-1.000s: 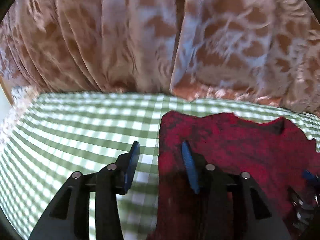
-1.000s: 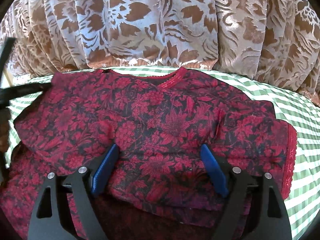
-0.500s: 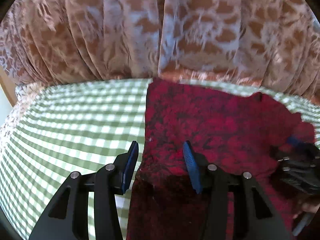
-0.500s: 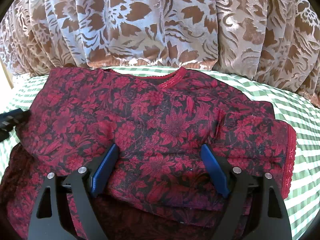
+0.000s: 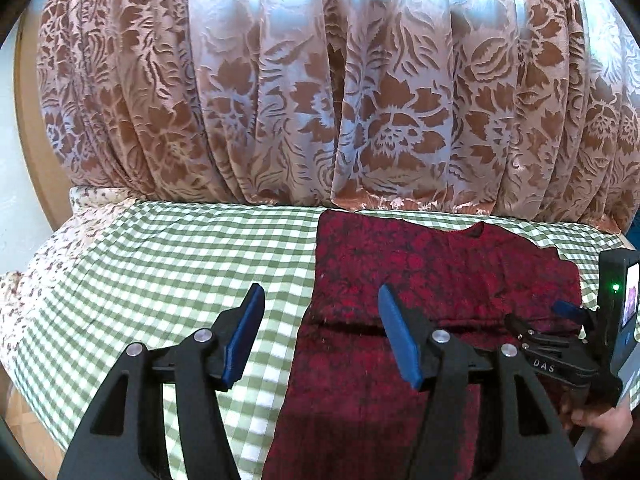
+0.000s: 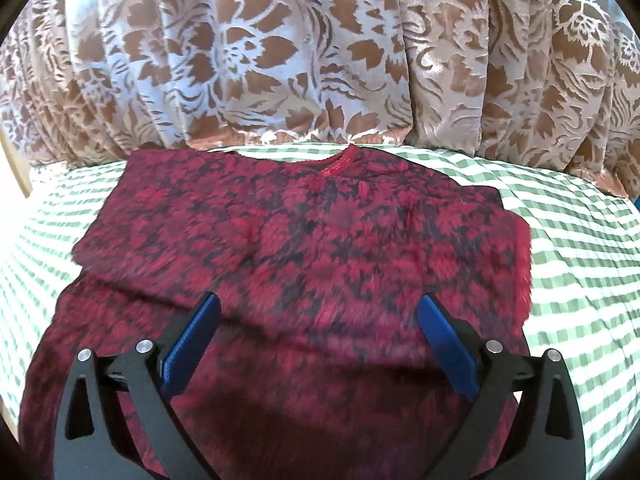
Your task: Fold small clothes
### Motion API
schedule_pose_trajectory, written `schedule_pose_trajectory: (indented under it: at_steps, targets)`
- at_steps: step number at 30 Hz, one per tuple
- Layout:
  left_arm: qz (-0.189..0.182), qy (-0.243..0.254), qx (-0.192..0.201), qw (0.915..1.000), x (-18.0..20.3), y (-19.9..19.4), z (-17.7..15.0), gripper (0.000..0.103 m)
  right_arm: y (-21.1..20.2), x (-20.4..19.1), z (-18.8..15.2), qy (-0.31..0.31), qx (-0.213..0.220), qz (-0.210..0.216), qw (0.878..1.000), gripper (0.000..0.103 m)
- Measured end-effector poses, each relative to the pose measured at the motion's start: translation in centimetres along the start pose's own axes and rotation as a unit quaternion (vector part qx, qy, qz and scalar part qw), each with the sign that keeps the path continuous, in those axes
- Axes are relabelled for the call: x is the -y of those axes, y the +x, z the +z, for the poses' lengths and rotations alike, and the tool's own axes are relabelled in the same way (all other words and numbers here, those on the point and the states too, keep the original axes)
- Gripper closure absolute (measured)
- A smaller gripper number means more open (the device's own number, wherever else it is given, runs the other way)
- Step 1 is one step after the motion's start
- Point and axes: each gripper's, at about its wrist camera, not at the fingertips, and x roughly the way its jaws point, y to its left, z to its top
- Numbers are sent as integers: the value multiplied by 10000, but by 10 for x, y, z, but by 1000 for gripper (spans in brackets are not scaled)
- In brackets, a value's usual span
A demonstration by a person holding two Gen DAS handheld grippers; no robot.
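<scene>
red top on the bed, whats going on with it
A person is folding a small dark red floral top on a green-and-white checked bedspread, with handheld tongs in each hand. Both sleeves look folded in. The left tongs and right tongs hover over it with jaws opening, gripping nothing.

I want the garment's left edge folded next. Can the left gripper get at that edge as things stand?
Probably yes. The left gripper hangs right above the red garment's left edge, jaws opening with nothing between them, and only bare checked cloth lies beside it.
</scene>
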Motion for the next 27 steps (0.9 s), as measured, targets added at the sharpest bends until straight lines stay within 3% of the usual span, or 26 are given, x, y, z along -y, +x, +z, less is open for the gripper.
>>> schedule_pose_trajectory:
  at_steps: [3,7,11,19,27]
  targets:
    - [29,-36,0,10000,-3,-12,-7,42,-12,-6,-9,-5,-20,83,10000,5]
    - [84,-126,-83,9999,-6,-24,-22,31,-28,-9,-22,54,-110,281,9995,5]
    - [-168,18,-305,9994,1,-32,-50,31,-46,-9,-40,65,-202,436,9988,5]
    - [-891,973,-621,9893,55,-46,-109,31,-84,19,-76,135,-328,285,9990,5]
    - [-1144,1380,-540,9823,91,-66,-119,31,-118,64,-111,598,-418,51,9973,5]
